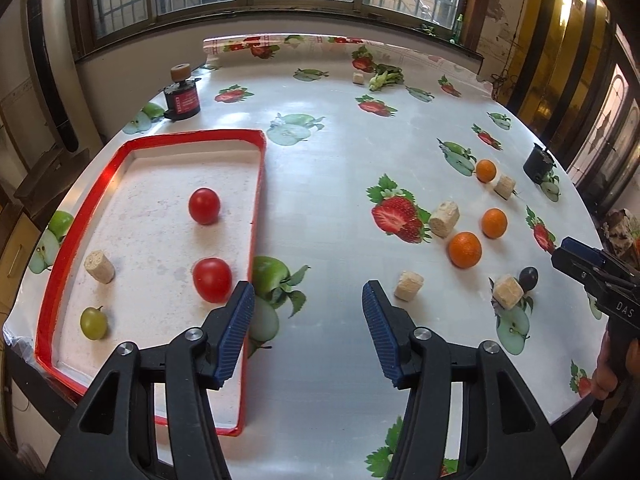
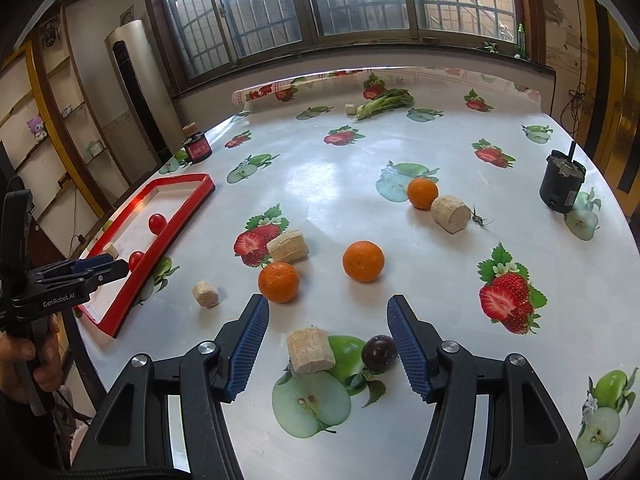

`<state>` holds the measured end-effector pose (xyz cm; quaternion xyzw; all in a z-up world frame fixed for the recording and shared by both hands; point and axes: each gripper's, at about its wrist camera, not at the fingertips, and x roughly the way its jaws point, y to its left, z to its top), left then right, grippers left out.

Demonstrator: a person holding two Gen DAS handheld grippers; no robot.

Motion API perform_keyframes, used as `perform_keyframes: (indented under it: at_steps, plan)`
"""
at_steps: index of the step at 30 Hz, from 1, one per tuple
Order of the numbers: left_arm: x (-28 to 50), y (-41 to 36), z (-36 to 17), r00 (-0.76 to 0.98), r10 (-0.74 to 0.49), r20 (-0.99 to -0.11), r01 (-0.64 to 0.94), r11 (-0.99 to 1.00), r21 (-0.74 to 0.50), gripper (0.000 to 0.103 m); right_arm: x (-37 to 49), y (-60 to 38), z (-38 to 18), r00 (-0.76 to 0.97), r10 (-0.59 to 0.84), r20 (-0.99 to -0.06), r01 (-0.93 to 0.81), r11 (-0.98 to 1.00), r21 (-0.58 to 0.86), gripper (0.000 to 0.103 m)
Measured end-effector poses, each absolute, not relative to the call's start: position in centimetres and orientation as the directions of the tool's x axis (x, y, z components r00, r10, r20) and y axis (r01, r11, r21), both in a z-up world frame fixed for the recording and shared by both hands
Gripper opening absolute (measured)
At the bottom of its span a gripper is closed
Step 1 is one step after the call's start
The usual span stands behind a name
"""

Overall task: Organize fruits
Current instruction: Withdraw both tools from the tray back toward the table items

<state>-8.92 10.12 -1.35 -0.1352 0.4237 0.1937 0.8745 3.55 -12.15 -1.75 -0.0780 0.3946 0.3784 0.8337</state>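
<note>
Three fruits already lie in the red-rimmed white tray (image 1: 256, 184): two red cherry tomatoes (image 1: 204, 205) and one green grape (image 1: 93, 322). Three orange mandarins (image 2: 363, 261) and one dark plum (image 2: 379, 353) remain on the tablecloth. Left gripper (image 1: 308, 330) and right gripper (image 2: 328, 350) both gape empty, the plum beside the right's jaws.

White letters "DAS" stand on the black right gripper (image 1: 576, 268); "GenRobot.AI" stands on the black left gripper (image 2: 106, 266).

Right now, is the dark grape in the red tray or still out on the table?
Out. The dark grape lies on the tablecloth beside a cork piece, far from the red tray.
</note>
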Motion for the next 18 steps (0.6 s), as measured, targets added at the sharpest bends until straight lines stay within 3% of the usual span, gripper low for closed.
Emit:
perform_keyframes:
  at_steps: [18]
  plan:
    - [-6.1, 5.5, -2.4, 0.563, 0.139, -0.815, -0.344, 0.936, -0.079, 0.055, 5.1, -15.9, -2.6, 0.439, 0.545, -0.714, -0.626, 0.756, 0.193, 0.064]
